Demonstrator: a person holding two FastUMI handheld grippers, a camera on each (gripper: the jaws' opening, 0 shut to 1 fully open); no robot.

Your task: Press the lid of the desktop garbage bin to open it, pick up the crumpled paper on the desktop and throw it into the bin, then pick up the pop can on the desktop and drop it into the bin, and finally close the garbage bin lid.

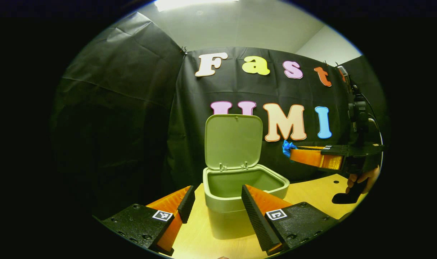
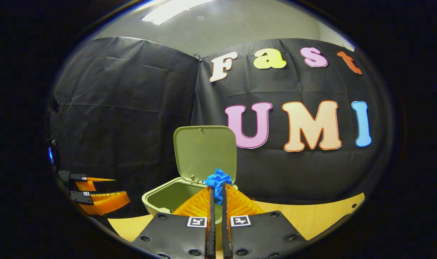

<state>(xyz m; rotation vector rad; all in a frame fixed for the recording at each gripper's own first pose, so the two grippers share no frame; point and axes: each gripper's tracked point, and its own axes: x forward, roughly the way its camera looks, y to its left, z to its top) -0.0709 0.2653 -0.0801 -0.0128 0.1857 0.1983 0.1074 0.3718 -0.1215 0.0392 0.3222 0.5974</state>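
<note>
Crumpled paper [image 2: 217, 182] pinched in right claw [image 2: 217, 196] beside open bin [image 2: 161, 198].

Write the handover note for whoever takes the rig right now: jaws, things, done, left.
Right gripper: jaws shut on the crumpled paper, blue, held near the bin's rim, not yet released.
Left gripper: jaws open, holding nothing, in front of the garbage bin.
Bin stands on the desktop; its lid is up, and the part of the inside in view looks empty.
Done: lid opened, paper picked up.
Left: drop the paper in, pick up and drop in the pop can, close the lid.
</note>
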